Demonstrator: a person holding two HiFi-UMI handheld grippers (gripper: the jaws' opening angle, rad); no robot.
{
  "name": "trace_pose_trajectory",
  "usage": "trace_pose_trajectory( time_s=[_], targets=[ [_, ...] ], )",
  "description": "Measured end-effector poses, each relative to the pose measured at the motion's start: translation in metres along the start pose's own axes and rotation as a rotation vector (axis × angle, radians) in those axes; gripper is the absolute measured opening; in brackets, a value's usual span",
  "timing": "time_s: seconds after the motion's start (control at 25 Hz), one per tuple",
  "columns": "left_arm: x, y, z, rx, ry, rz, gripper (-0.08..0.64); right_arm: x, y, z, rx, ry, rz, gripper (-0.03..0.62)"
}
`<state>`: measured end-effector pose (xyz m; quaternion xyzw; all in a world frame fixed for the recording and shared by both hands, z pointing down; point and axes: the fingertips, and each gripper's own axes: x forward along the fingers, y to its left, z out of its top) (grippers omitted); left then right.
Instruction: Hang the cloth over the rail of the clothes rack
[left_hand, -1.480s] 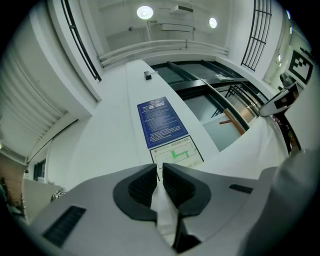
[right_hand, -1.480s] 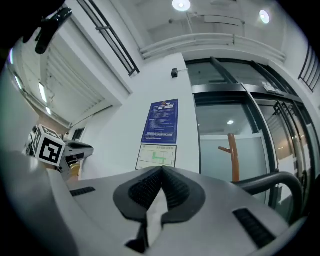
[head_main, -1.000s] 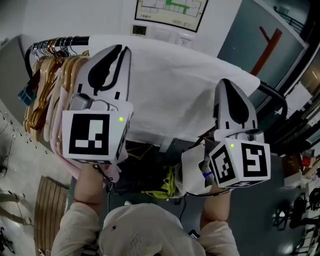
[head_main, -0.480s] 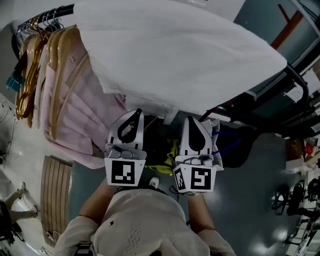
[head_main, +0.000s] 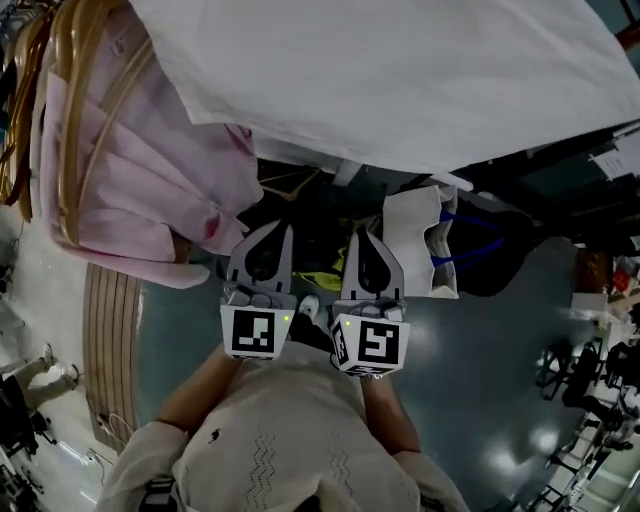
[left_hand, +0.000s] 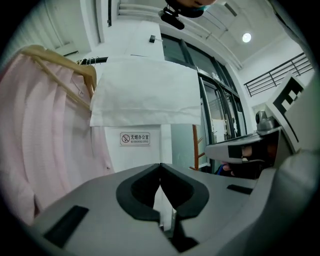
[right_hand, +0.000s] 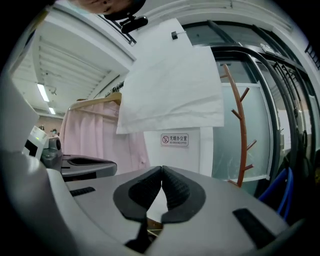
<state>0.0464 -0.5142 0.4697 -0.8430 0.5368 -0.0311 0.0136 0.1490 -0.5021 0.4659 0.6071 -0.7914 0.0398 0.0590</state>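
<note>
Head view: nearest is the person's cream knitted top (head_main: 290, 450). Just past it the two hand-held grippers sit side by side, both under the near hanging edge of the large white rectangular cloth (head_main: 400, 70) and apart from it. The left gripper (head_main: 287, 228) has its jaws closed tip to tip with nothing between them, and the right gripper (head_main: 352, 233) is closed and empty too (each gripper's own view shows the dark pads meeting at the tips).

Below the cloth's right half stands a white open-topped bag (head_main: 415, 235). The cloth itself is draped over the clothes rack, hanging as a flat sheet. A short stretch of the black rail (left_hand: 94, 60) shows just left of the cloth. On that side a pale pink garment (head_main: 110, 170) hangs on light wooden hangers (head_main: 75, 60), next to the cloth's edge. Beyond the cloth, under its lower edge, is a small white no-smoking sign (left_hand: 135, 138), and to the cloth's right a red-brown branched coat stand (right_hand: 242, 125).
</note>
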Motion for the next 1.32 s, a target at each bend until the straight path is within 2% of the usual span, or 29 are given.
trace_pose_trajectory(
  time_s=[0.12,0.4,0.48,0.6,0.68,1.32],
  targets=[
    [-0.003,-0.005,-0.015,-0.009,0.017,-0.009,0.012,0.000,0.004,-0.012,-0.004,0.024,0.003,0.018],
    [-0.010,-0.003,-0.003,-0.056,0.028,0.002,0.012,-0.008,0.013,-0.003,-0.011,0.043,0.020,0.018],
    [-0.011,-0.003,-0.005,-0.058,0.059,-0.003,0.012,-0.009,0.015,-0.002,-0.019,0.042,0.026,0.018],
    [-0.011,-0.008,-0.017,-0.016,0.133,-0.028,0.012,-0.010,0.012,-0.005,-0.011,0.046,0.010,0.018],
    [-0.012,-0.009,-0.022,-0.014,0.151,-0.037,0.012,-0.009,0.012,-0.006,-0.009,0.050,0.005,0.018],
    [-0.017,-0.008,-0.025,-0.006,0.154,-0.042,0.012,-0.010,0.016,-0.013,-0.001,0.069,0.010,0.018]
  ],
)
